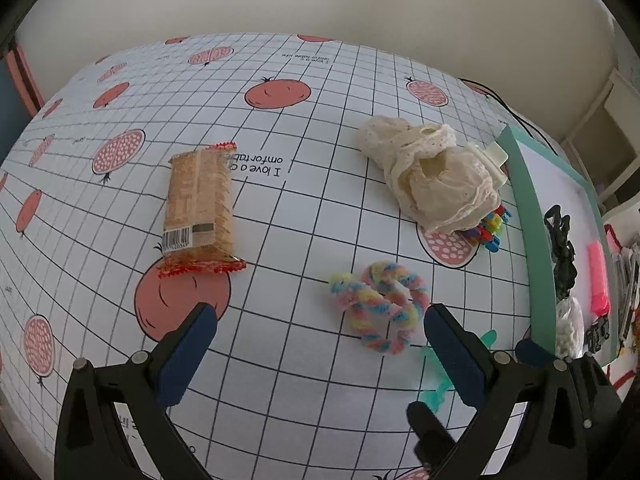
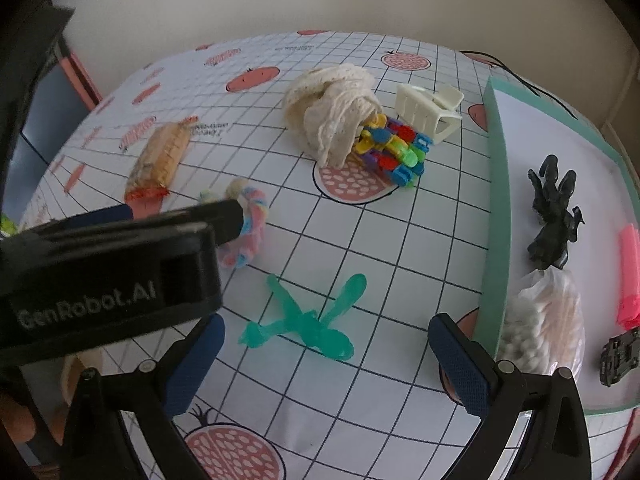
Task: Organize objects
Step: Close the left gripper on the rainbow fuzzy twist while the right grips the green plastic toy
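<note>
My left gripper (image 1: 320,344) is open just above the tablecloth, with a pastel twisted scrunchie (image 1: 384,304) right in front of its right finger. A wrapped cracker packet (image 1: 200,204) lies further ahead on the left. My right gripper (image 2: 326,356) is open too, and a translucent green plastic clip (image 2: 308,324) lies on the cloth between its fingertips. The scrunchie (image 2: 248,228) is partly hidden behind the left gripper's black housing (image 2: 112,264). A cream lace cloth (image 2: 332,112) rests on a pile of colourful clips (image 2: 392,148), with a cream hair claw (image 2: 428,112) beside them.
A teal-rimmed tray (image 2: 496,200) at the right holds a black hair claw (image 2: 554,216), a pink highlighter (image 2: 630,276), a bag of cotton swabs (image 2: 544,320) and a small black toy car (image 2: 620,356). The gridded tablecloth (image 1: 280,120) ends at a pale wall behind.
</note>
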The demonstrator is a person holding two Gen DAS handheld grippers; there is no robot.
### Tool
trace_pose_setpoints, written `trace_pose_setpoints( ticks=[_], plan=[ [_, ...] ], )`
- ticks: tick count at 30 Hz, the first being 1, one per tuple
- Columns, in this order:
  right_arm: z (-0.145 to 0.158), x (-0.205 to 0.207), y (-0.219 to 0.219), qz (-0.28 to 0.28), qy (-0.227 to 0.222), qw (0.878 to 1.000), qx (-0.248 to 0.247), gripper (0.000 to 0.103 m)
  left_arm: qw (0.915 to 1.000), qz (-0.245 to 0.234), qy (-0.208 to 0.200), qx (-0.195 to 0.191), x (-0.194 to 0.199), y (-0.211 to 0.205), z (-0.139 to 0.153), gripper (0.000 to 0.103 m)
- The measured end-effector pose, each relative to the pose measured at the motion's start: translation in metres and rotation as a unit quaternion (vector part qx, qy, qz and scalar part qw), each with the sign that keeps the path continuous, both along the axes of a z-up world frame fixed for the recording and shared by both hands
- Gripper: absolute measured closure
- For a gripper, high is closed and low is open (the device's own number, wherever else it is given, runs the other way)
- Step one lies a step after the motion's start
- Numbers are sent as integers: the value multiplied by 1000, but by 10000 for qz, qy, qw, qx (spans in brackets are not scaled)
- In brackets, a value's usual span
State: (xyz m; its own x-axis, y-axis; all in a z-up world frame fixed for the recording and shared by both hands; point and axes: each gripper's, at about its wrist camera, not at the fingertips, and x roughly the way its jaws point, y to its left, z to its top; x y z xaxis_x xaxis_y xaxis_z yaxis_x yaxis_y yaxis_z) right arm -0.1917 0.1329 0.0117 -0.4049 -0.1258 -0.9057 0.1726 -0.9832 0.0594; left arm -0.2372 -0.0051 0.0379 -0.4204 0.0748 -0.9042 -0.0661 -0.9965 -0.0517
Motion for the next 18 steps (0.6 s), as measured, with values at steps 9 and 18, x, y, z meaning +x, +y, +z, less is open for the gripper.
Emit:
trace_pose_setpoints(
  ticks=[9,18],
  plan=[
    [-2,-1,-3,45,-6,10000,20,5,9999,-136,77,4,-2,11,-2,0],
    [0,0,-2,1,33,10000,82,14,9993,-334,163,-44,-2,19,-1,8]
  ],
)
